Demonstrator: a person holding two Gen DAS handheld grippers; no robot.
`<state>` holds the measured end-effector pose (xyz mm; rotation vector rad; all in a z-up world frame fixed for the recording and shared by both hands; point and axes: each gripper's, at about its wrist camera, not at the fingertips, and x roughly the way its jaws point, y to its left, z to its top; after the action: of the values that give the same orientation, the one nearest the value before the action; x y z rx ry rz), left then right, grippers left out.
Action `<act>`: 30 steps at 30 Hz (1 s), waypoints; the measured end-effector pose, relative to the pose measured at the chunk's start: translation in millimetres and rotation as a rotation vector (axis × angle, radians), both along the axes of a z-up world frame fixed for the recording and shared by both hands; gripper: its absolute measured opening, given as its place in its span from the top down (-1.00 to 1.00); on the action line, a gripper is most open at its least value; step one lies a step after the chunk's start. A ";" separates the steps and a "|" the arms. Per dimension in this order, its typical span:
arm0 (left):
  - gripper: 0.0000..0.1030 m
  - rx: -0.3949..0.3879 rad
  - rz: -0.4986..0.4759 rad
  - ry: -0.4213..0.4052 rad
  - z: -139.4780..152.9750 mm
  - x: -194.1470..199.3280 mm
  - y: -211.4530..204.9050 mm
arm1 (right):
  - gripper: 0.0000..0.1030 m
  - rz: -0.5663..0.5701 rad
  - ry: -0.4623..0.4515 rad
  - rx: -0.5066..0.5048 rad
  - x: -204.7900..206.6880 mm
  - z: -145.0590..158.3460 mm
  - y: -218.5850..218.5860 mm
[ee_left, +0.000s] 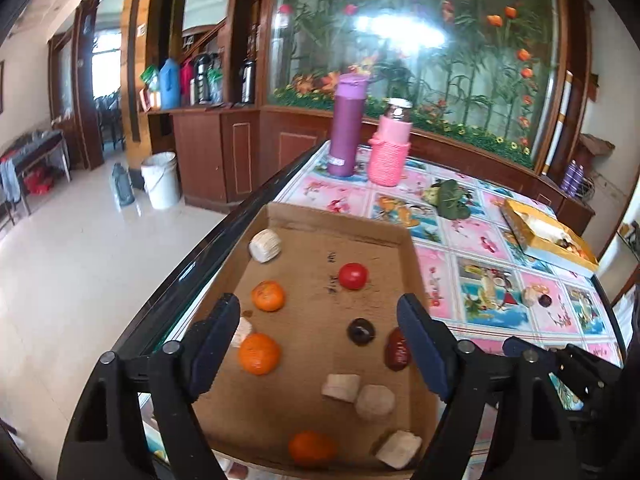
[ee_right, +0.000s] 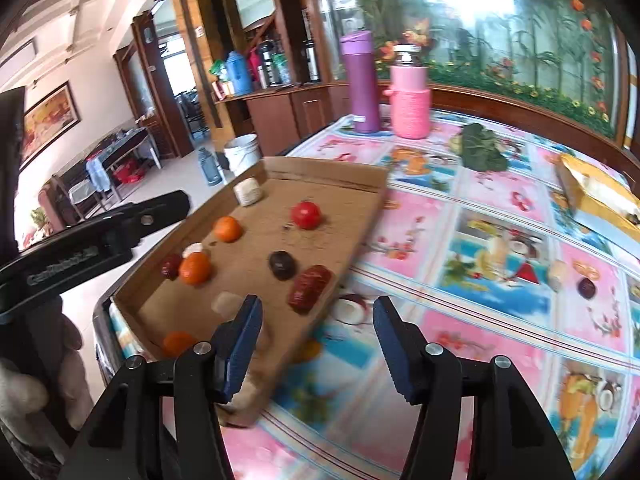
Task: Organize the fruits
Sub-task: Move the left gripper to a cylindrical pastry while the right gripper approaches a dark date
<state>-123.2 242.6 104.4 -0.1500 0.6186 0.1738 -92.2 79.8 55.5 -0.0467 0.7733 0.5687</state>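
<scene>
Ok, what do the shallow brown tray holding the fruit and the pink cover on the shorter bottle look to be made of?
Shallow brown tray: looks like plain cardboard, matte and unprinted, with folded-up walls and pen marks on its floor.

Pink cover on the shorter bottle: seems knitted or crocheted yarn; a ribbed, looped texture shows. The cap above it looks shiny, possibly metal, but that is not certain.

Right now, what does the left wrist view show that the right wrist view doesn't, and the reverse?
Only the left wrist view: the tray's near end, with a pale block beside an orange fruit, seen between the open left gripper.

Only the right wrist view: a small dark red fruit at the tray's left wall, and the open right gripper over the tablecloth.

Both: the cardboard tray, red tomato, dark plum, purple bottle, pink bottle.
</scene>
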 end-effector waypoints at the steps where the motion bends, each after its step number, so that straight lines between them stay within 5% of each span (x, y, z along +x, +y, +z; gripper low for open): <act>1: -0.58 0.007 -0.015 -0.003 2.6 0.1 -5.7 | -0.23 -0.014 0.001 -0.001 1.2 1.1 -8.8; 14: -0.59 0.130 -0.249 0.009 9.7 3.9 -105.3 | -0.25 -0.247 0.004 -0.030 4.8 4.7 -130.5; 30: -0.59 0.333 -0.247 0.051 -12.2 -0.1 -151.7 | -0.33 -0.379 0.037 0.013 -3.3 -3.0 -199.0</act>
<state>-123.2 90.8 92.2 0.2523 0.6446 0.0402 -95.5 -119.3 52.4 0.1208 0.7899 0.2148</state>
